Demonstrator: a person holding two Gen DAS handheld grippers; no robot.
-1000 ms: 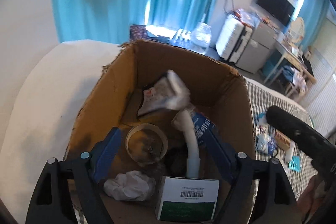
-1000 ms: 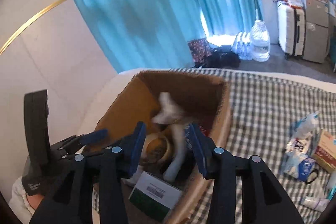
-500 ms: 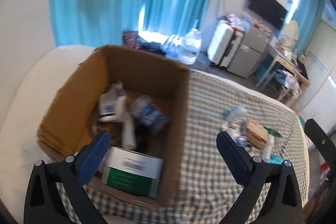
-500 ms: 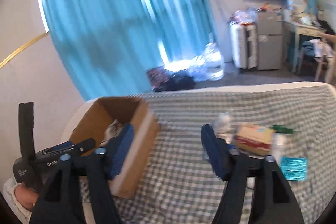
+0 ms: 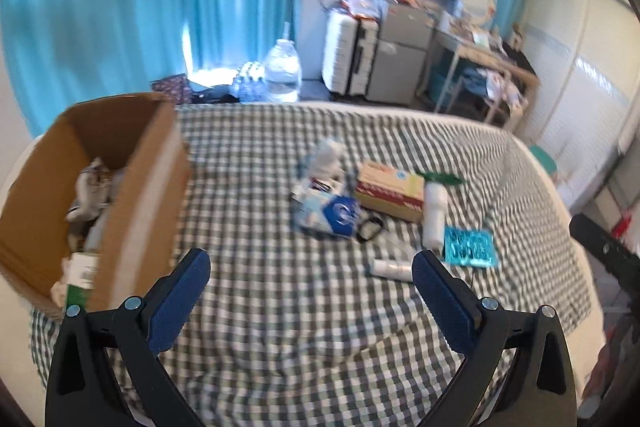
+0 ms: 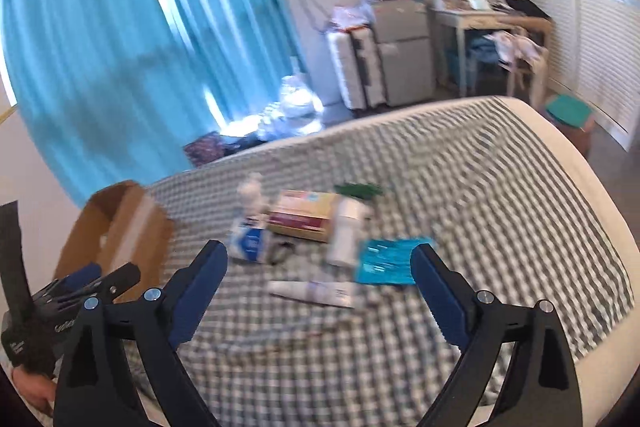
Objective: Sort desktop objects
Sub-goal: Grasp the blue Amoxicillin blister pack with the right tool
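The left gripper (image 5: 310, 267) stood spread wide over the checked cloth (image 5: 280, 307), with nothing between its blue pads (image 5: 180, 299). The right gripper (image 6: 320, 259) was opening, its jaws already far apart and empty.

The left view looked into the cardboard box (image 5: 140, 187) at the left edge of the cloth and showed crumpled packets and a green-and-white carton (image 5: 80, 279) inside. The right view caught only the box's outer corner, with the other gripper's black body in front of it.

The unsorted pile lay well apart from the box, in the middle of the cloth: a white tube (image 6: 312, 293), a teal packet (image 6: 388, 261), a white bottle (image 6: 346, 231) and a flat box (image 6: 302, 215). The right view showed the tube whole. In the left view the right pad hid its end.
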